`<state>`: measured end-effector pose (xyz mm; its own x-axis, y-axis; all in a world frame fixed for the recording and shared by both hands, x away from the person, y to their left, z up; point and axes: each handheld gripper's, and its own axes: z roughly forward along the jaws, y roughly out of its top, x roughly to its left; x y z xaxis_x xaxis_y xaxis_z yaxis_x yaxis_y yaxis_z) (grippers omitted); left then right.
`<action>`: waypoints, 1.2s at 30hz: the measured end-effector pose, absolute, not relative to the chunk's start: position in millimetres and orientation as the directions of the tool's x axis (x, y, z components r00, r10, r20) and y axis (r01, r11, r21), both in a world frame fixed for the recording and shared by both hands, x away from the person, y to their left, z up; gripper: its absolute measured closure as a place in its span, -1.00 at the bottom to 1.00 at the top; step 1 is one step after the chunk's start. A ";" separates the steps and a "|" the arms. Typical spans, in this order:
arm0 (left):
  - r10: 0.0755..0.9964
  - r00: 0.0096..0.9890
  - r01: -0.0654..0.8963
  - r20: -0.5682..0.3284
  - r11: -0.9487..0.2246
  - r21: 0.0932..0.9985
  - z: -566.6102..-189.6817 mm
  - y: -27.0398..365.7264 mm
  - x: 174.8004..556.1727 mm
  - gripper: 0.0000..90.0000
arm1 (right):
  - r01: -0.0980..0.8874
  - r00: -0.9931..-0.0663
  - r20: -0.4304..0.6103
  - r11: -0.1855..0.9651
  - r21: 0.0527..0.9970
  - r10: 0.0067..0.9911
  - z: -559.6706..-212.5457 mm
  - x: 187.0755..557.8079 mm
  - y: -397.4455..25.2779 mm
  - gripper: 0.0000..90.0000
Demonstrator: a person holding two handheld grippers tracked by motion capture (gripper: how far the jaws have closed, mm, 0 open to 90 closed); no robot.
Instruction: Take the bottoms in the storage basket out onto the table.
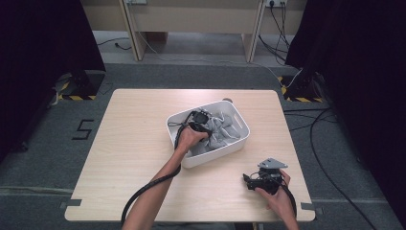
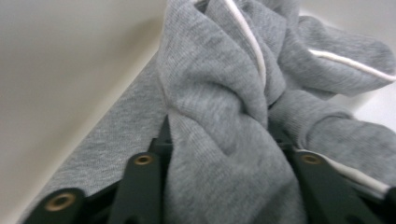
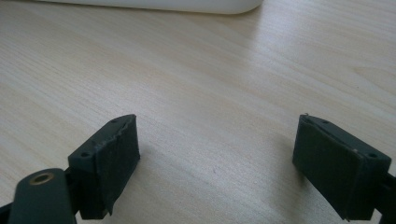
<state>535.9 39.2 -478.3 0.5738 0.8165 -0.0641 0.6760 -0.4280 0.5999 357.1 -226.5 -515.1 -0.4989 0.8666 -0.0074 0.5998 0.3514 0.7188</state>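
Note:
A white plastic bin (image 1: pixel 218 154) stands at the middle of the wooden table (image 1: pixel 134 158), holding grey cloth with white piping (image 1: pixel 225 132). My left gripper (image 1: pixel 203 118) reaches down into the bin. In the left gripper view its jaws grip either side of a bunched fold of the grey cloth (image 2: pixel 219 140), next to the bin's inner wall (image 2: pixel 56 70). My right gripper (image 1: pixel 250 180) rests low over the table near the front right, jaws wide open (image 3: pixel 217 140) with only bare wood between them. The bin's outer wall (image 3: pixel 163 3) lies ahead of it.
Black cables trail from both grippers across the table's front. Dark curtains hang on both sides. Floor cables (image 1: pixel 325 158) run to the right of the table, and table legs stand at the back.

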 end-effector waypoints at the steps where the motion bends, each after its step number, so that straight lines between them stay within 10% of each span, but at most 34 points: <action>1: 0.813 0.580 0.665 -0.051 -0.436 0.606 -476.7 38.5 533.9 0.40 | 0.600 -0.499 -0.007 0.351 0.719 0.867 -515.1 357.1 -226.5 -0.66; 36: 0.714 0.695 0.358 0.083 -0.444 0.821 -330.0 66.1 467.3 0.47 | 0.598 -0.502 -0.009 0.354 0.719 0.865 -514.9 357.3 -226.6 -0.66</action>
